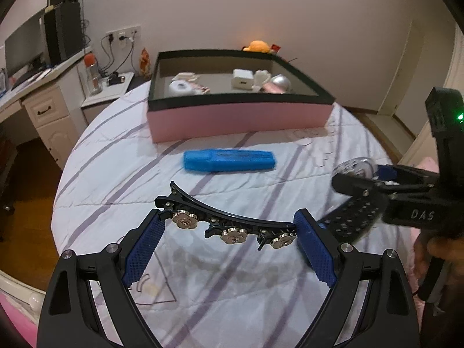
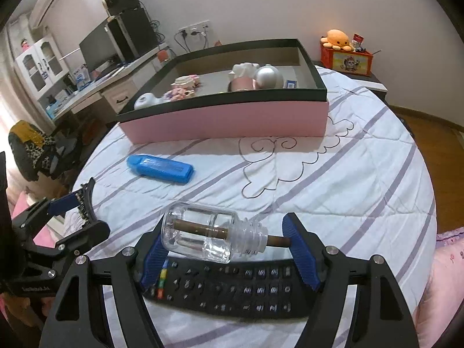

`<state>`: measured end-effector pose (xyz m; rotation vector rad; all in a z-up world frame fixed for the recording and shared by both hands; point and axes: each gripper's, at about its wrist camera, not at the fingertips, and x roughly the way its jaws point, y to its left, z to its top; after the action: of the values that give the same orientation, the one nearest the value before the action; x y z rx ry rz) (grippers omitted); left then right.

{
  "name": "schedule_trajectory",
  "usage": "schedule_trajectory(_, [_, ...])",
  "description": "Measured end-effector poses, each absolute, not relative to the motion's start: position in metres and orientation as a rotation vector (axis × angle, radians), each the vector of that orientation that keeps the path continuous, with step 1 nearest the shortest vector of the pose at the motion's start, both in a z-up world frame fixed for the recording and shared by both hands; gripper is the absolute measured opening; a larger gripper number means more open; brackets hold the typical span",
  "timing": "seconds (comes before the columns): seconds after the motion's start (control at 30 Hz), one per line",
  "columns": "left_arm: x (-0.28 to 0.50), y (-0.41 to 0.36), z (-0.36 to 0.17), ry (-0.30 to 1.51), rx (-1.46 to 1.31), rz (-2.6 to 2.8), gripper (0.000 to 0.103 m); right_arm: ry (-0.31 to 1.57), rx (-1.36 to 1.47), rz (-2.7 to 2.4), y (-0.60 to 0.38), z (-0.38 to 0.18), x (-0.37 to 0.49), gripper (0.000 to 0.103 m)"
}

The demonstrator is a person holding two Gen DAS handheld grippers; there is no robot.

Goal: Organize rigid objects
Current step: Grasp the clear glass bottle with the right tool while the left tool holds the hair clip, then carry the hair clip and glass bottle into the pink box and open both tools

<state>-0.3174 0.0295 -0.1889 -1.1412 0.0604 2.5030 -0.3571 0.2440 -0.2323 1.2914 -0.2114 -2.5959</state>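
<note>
Gripping a curved black hair clip (image 1: pixel 229 221), left jaws; right jaws clamp a clear glass bottle (image 2: pixel 211 236).

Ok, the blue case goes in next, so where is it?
The blue case lies flat on the bedspread, just in front of the pink box, beyond the hair clip held in the left gripper.

Black frames, blue textured jaws, perhaps "DAS" lettering

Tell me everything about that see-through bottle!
The bottle looks like clear glass or plastic, with a ribbed neck and no cap. A brown stick runs through it and pokes out the mouth. It lies sideways between the right tongs' blue pads, above a black remote, over the bed.
</note>
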Motion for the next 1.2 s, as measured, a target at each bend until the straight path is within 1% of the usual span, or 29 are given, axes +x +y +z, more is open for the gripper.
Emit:
schedule_trajectory(0.37, [-0.313, 0.039, -0.155, 0.115, -1.065, 2.526, 0.092, -0.182, 1.168, -2.591, 0.248, -0.201, -0.342, 0.076])
schedule_trajectory(0.67, [-0.334, 0.049, -0.12, 0.148, -0.971, 2.508, 0.092, -0.067, 1.101, -2.595, 0.242, -0.175, -0.354, 0.076])
schedule_trajectory(0.97, [-0.396, 0.049, -0.099, 0.165, -0.964, 2.457, 0.092, 0.088, 1.062, -2.584, 0.238, -0.15, -0.396, 0.076])
schedule_trajectory(1.2, [-0.469, 0.052, -0.111, 0.156, -1.059, 2.422, 0.092, 0.199, 1.103, -2.61, 0.239, -0.152, -0.452, 0.076])
